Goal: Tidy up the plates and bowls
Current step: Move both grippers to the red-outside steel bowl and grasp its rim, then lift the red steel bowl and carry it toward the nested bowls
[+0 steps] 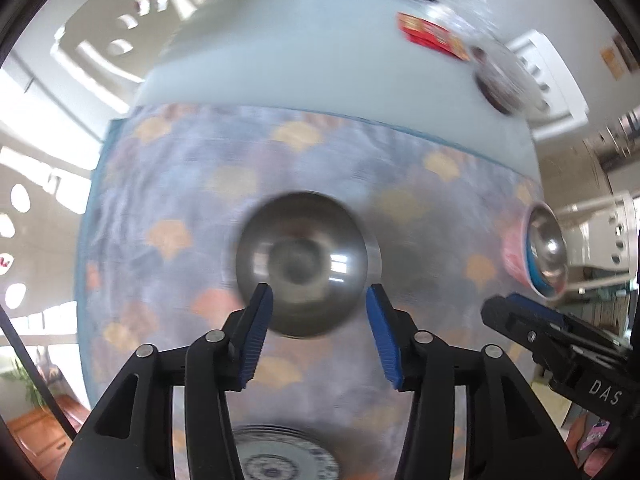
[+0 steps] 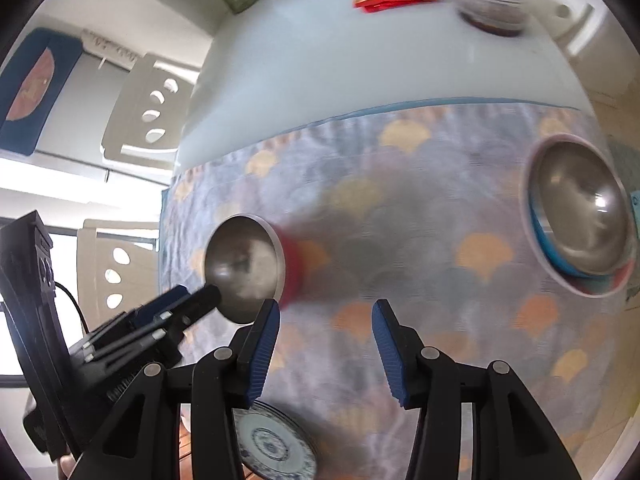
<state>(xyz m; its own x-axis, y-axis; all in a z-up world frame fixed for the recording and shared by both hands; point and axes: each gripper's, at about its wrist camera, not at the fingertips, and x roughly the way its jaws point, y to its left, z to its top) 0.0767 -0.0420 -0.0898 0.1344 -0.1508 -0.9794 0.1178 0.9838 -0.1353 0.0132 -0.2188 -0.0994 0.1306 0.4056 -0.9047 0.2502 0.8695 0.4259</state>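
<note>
Two claws hang empty over the patterned cloth, between one bowl placement and the next pick.

The left claw stands partly spread above the lone steel bowl with a red outer wall, its blue pads clear of the rim; the right claw is likewise parted over bare blue-grey cloth with fan-shaped motifs, gripping nothing. Judging by the layout, the lone bowl likely still has to join the nested stack of steel bowls with pink and blue walls at the surface's right edge, which calls for a rim pinch. The blue-and-white patterned plate lies near the cloth's front edge. Only the right view shows the lone bowl's red wall; only the left view shows that bowl centred under its claw.
</note>
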